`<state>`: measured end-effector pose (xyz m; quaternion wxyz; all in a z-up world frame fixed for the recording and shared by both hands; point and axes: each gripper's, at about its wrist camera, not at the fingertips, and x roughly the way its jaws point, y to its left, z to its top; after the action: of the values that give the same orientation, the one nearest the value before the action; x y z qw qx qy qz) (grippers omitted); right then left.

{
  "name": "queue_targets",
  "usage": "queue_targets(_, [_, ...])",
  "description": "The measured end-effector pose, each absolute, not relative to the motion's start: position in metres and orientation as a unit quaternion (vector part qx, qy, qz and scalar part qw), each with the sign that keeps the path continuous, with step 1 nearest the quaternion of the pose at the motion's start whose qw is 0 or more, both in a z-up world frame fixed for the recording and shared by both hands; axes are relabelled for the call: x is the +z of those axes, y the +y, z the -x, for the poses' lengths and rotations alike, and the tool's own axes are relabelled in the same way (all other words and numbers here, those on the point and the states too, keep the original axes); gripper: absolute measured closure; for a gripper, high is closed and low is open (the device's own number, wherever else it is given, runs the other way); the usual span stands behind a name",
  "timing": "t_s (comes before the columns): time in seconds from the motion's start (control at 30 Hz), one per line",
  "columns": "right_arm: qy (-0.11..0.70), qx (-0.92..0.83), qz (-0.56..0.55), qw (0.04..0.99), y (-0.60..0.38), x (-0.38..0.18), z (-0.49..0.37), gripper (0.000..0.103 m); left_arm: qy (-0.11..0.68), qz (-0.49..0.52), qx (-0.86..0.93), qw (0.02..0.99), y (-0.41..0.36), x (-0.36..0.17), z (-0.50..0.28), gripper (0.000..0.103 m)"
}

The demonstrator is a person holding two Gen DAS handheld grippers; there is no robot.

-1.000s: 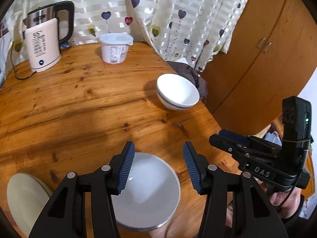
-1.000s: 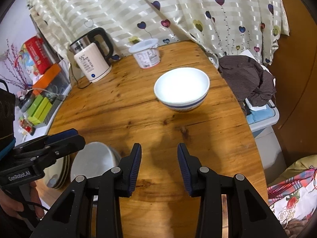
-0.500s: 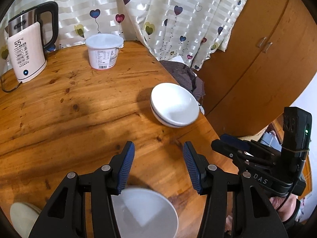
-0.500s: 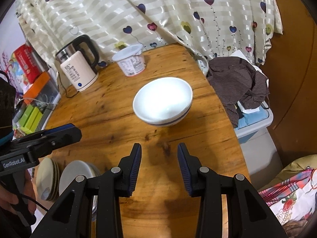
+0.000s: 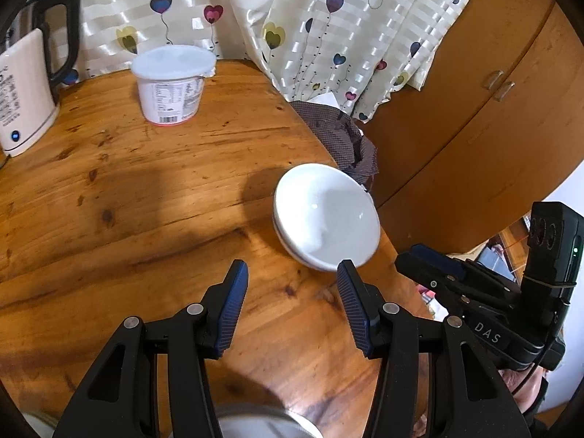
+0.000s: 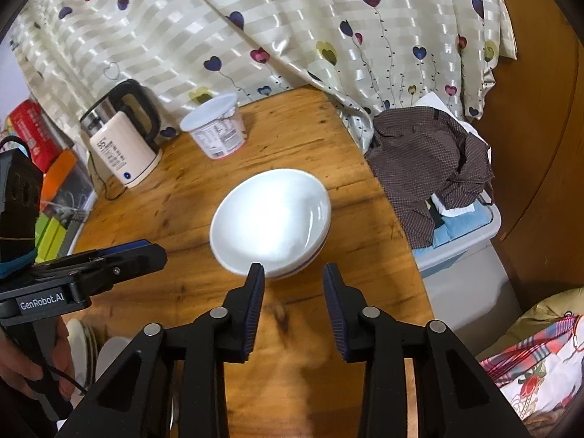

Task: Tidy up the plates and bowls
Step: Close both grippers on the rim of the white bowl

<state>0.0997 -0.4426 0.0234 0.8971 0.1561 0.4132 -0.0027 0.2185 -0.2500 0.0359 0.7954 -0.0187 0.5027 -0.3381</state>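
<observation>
The wooden table (image 5: 138, 197) fills most of both views; its curved edge runs down the right of each frame. Behind it hangs a striped curtain (image 6: 277, 25) printed with hearts, and a wooden cupboard (image 5: 485, 116) takes the right side of the left wrist view. Off the table's right edge, in the right wrist view, a brown checked cloth (image 6: 427, 160) lies heaped over a pale storage box (image 6: 467, 248).

The kettle (image 6: 122, 146) stands at the table's far left corner, with a white lidded tub (image 6: 217, 127) just beside it to the right.

The white bowl (image 6: 272, 221) sits on the table near its right edge — centre of the right wrist view, right of centre in the left wrist view (image 5: 326, 215). It is slightly blurred.

The right gripper (image 6: 294, 273) has its jaws apart and holds nothing; its left fingertip overlaps the bowl's near rim in the picture, though contact cannot be confirmed. The left gripper (image 5: 292, 273) is likewise spread wide and holds nothing, aimed at bare table left of the bowl.

At the lower left of the right wrist view, a stack of plates (image 6: 82, 346) and a second bowl (image 6: 113, 354) lie partly hidden behind the grippers.
</observation>
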Motion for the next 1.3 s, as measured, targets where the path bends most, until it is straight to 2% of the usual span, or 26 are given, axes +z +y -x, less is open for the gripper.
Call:
queue_targets(0.47, [0.435, -0.007, -0.177, 0.883, -0.464, 0.002, -0.141, 0.078, 0.532, 0.026, -0.337, 0.776, -0.280, 0.004, -0.260, 0.051])
queue_targets(0.9, [0.440, -0.002, -0.177, 0.881, -0.462, -0.005, -0.150, 0.085, 0.537, 0.021, -0.351, 0.767, -0.294, -0.005, -0.261, 0.051])
queue_targets(1.1, [0.440, -0.002, -0.178, 0.880, -0.462, -0.005, -0.150, 0.085, 0.532, 0.011, -0.356, 0.768, -0.299, -0.006, -0.257, 0.056])
queue_targets(1.3, [0.440, -0.003, -0.176, 0.880, -0.462, -0.005, -0.150, 0.085, 0.534, 0.010, -0.347, 0.771, -0.297, -0.008, -0.260, 0.069])
